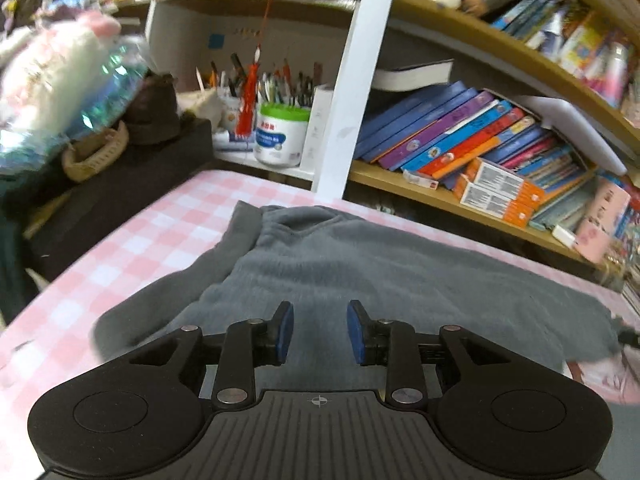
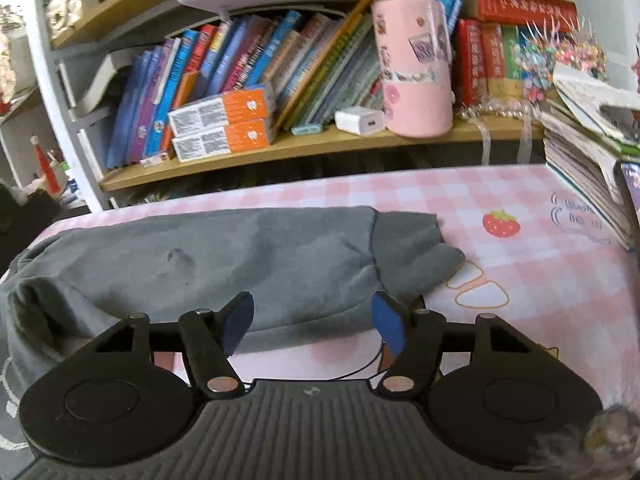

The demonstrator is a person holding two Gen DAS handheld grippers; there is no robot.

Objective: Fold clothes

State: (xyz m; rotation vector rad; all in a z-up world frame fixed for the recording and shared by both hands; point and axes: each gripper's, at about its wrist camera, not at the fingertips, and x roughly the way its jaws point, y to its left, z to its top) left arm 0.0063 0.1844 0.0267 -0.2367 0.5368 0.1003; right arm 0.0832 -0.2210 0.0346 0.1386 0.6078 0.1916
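Your left gripper (image 1: 320,332), black with blue-padded fingers, stood with its jaws apart and nothing between them, hanging over the near part of the grey fleece garment (image 1: 360,272). That soft, fuzzy grey piece of clothing lay spread across the pink-and-white checked tablecloth (image 1: 152,232), with a darker grey sleeve (image 1: 168,284) running down its left side toward you and a neck opening at the far end. Your right gripper (image 2: 314,326), of the same black build, had its jaws spread wider, also gripping nothing, and it sat at the near edge of the garment (image 2: 220,264), where the hem lay just ahead of the fingertips. In your right view the cloth ended in a darker ribbed cuff (image 2: 404,232) toward the right, and beyond it the tablecloth (image 2: 500,200) showed a printed red strawberry (image 2: 501,223).

Past the table stood a wooden bookshelf (image 1: 440,196) packed with leaning coloured books (image 1: 460,128) and two orange-and-white boxes (image 2: 222,126) stacked one on the other. Near them on the shelf were a small white charger block (image 2: 360,121) and a tall pink cylindrical container (image 2: 416,68) covered in stickers. In your left view, farther left, a white-and-green tin full of pens and pencils (image 1: 282,136) stood beside a white upright post (image 1: 352,80).
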